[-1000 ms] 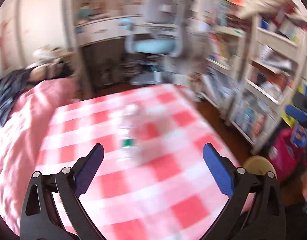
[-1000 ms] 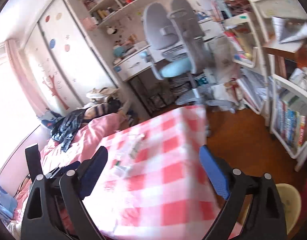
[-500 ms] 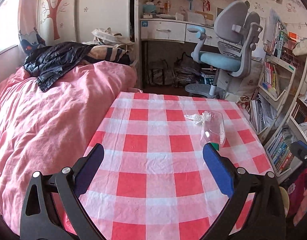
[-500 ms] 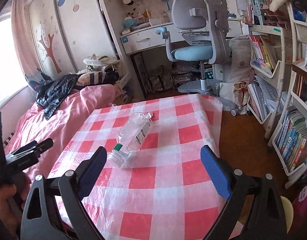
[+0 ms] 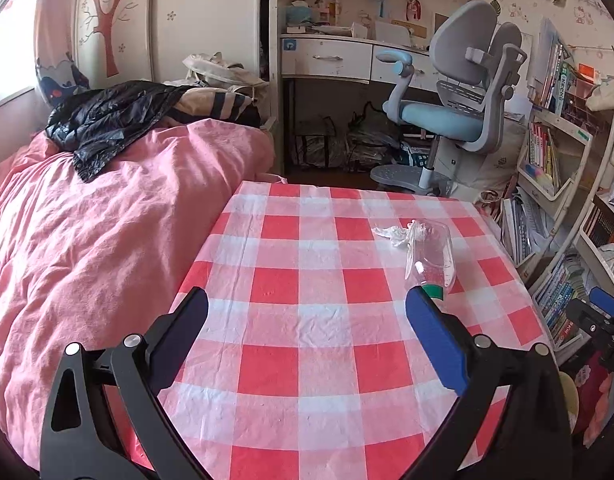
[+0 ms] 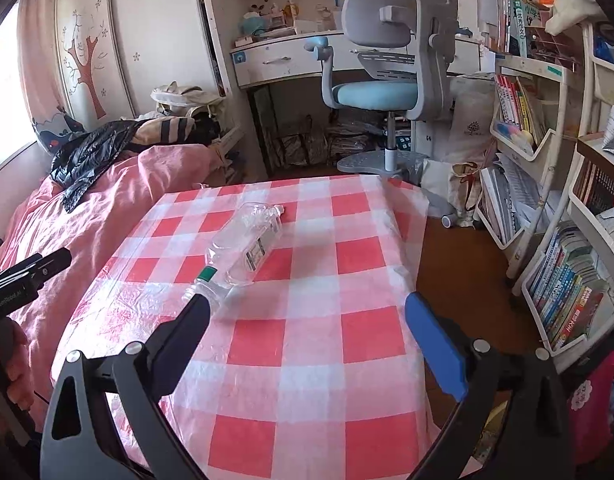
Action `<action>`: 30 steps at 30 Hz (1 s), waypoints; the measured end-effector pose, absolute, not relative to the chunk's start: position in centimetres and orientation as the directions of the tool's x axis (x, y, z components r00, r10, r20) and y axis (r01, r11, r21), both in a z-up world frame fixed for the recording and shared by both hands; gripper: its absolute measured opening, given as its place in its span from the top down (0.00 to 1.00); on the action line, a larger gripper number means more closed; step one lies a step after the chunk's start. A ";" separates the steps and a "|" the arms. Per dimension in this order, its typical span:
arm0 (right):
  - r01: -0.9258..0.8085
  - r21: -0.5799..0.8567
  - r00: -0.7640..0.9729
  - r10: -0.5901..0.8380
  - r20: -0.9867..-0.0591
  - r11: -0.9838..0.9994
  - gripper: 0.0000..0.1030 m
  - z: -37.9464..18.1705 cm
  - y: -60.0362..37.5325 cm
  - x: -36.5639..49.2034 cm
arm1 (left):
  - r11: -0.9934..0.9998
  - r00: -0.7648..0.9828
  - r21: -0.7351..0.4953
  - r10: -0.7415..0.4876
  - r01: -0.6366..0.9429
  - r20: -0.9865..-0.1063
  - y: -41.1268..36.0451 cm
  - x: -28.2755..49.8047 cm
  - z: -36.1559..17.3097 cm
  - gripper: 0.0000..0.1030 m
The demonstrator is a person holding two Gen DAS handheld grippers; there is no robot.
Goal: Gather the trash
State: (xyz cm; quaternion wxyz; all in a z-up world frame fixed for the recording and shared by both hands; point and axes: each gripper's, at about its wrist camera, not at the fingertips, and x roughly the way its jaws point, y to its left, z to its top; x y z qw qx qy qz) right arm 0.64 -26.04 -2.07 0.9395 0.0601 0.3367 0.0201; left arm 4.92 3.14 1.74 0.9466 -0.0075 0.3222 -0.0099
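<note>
An empty clear plastic bottle [image 5: 431, 258] with a green cap lies on its side on the red-and-white checked tablecloth [image 5: 307, 320]. A crumpled white tissue [image 5: 393, 234] lies just beyond it. My left gripper [image 5: 307, 320] is open above the near part of the table, with the bottle ahead of its right finger. In the right wrist view the same bottle [image 6: 247, 246] lies ahead and to the left of my open right gripper [image 6: 307, 320]. Nothing is between either pair of fingers. The other gripper [image 6: 23, 280] shows at the left edge, held by a hand.
A bed with a pink cover [image 5: 87, 240] and a black jacket [image 5: 107, 120] flanks the table's left side. A grey-and-blue desk chair [image 5: 459, 112] and a white desk [image 5: 347, 60] stand beyond. Bookshelves [image 6: 555, 200] line the right; wooden floor [image 6: 459, 280] lies between.
Both views swung from blurred motion to a steady look over the table. The bottle now sits right of centre in the left view, left of centre in the right view.
</note>
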 end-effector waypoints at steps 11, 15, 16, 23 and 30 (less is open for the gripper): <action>-0.031 0.049 0.749 0.055 -0.660 0.998 0.08 -2.8 -24.2 1.3 | 0.999 0.785 -0.044 -0.026 -0.002 -0.619 4.5 5.2 1.7 0.07; -0.048 0.023 0.741 0.052 -0.669 0.999 0.08 -3.0 -23.5 1.5 | 0.999 0.780 -0.053 -0.026 -0.010 -0.625 4.9 5.4 1.7 0.07; -0.052 0.019 0.740 0.051 -0.671 0.998 0.08 -3.0 -23.3 1.6 | 0.998 0.780 -0.055 -0.026 -0.011 -0.626 5.0 5.4 1.7 0.07; -0.079 -0.022 0.732 0.043 -0.680 0.997 0.08 -3.3 -22.2 1.7 | 0.998 0.778 -0.058 -0.027 -0.012 -0.628 5.1 5.5 1.7 0.07; -0.096 -0.044 0.729 0.040 -0.683 0.994 0.08 -3.5 -21.5 1.7 | 0.998 0.775 -0.056 -0.024 -0.015 -0.631 5.2 5.6 1.6 0.07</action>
